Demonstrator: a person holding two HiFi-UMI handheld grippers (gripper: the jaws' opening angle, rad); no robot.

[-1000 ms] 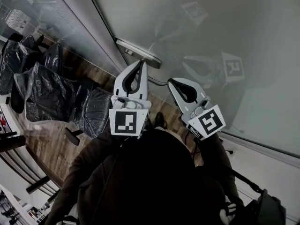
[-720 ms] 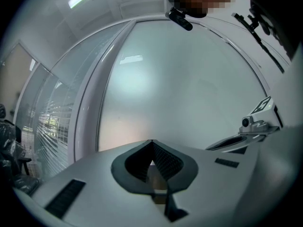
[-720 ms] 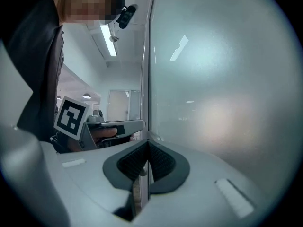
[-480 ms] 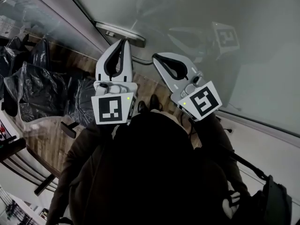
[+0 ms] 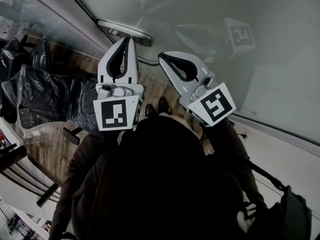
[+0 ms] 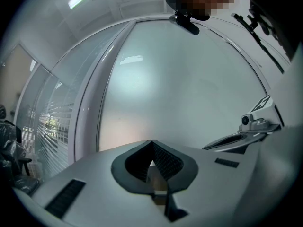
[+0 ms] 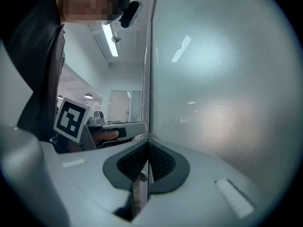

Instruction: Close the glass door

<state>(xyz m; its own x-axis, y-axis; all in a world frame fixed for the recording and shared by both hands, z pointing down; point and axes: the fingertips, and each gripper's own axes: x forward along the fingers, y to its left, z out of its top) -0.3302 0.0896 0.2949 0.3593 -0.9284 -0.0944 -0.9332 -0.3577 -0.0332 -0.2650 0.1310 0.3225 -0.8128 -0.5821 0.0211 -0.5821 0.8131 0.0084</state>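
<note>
The frosted glass door [image 5: 240, 59] fills the upper right of the head view, and both grippers point at it. My left gripper [image 5: 129, 40] is shut and empty, its tip just below a metal fitting [image 5: 125, 32] at the door's bottom edge. My right gripper [image 5: 161, 58] is shut too, its tip close against the glass. In the left gripper view, the left gripper [image 6: 151, 141] faces the pale glass door [image 6: 180, 89], with the door frame [image 6: 90, 112] to its left. In the right gripper view, the right gripper [image 7: 148, 141] sits at the door's vertical edge [image 7: 151, 56].
Chairs wrapped in black plastic [image 5: 45, 94] stand on the wooden floor [image 5: 50, 139] behind a glass wall at left. The person's shoes [image 5: 162, 106] are below the grippers. A dark bag [image 5: 290, 214] hangs at the lower right, beside a white wall [image 5: 285, 154].
Both grippers and the metal fitting have shifted up and left in the head view as the person moved. The jaws have stayed shut throughout.
</note>
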